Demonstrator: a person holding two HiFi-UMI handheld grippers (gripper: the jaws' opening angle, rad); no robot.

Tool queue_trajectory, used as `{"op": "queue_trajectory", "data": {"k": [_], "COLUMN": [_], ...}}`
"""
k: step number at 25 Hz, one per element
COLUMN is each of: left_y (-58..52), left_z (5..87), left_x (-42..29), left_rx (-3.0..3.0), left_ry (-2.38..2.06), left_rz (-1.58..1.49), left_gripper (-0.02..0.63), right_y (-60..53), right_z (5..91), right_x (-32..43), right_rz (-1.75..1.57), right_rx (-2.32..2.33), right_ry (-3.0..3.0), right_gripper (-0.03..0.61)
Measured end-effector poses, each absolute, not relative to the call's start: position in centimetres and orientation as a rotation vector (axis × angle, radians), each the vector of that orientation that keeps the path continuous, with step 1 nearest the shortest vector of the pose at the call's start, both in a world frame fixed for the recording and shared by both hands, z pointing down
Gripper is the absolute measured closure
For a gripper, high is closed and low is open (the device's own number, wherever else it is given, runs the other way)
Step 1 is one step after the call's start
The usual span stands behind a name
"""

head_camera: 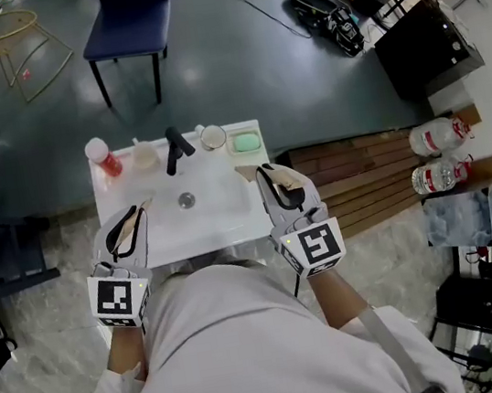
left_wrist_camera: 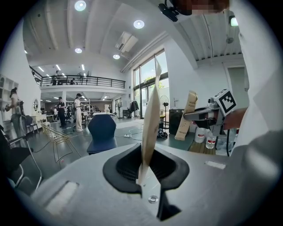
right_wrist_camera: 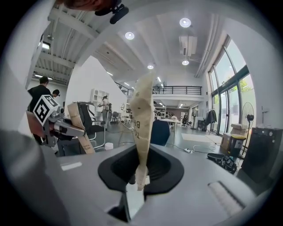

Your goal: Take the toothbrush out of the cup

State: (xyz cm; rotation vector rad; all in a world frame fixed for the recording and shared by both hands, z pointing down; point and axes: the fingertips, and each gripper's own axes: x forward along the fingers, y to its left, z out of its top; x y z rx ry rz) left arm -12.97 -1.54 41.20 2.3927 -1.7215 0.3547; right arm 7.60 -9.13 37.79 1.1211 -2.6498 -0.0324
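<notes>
A white sink table [head_camera: 231,221] carries a clear cup [head_camera: 213,137] and a beige cup [head_camera: 145,155] along its back edge; I cannot make out a toothbrush in either. My left gripper [head_camera: 143,204] hovers over the sink's front left, and its beige-taped fingers [left_wrist_camera: 150,114] are pressed together with nothing between them. My right gripper [head_camera: 246,173] is over the front right, below the clear cup, and is also shut and empty, its taped fingers [right_wrist_camera: 142,123] showing as one strip. Each gripper view looks out level over the room, and neither shows the cups.
On the sink's back edge are a red bottle [head_camera: 103,158], a black faucet [head_camera: 175,148] and a green soap bar [head_camera: 246,142]. A blue chair [head_camera: 131,24] stands beyond the sink. At the right are wooden slats [head_camera: 363,177] and water bottles [head_camera: 439,156].
</notes>
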Motion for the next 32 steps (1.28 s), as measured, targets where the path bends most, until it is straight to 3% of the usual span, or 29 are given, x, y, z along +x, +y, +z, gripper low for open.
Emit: {"op": "queue_trajectory", "data": {"k": [32], "left_y": [-1.2], "left_z": [41.1], "left_x": [-14.1], "left_rx": [2.412], "left_ry": [-1.711], "left_rz": [0.356], "left_gripper": [0.566], "right_y": [-7.7], "right_z": [39.0], "right_x": [6.2], "right_rz": [-0.022], "right_rx": [1.104], "right_ry": [-2.627], "right_gripper": [0.551]}}
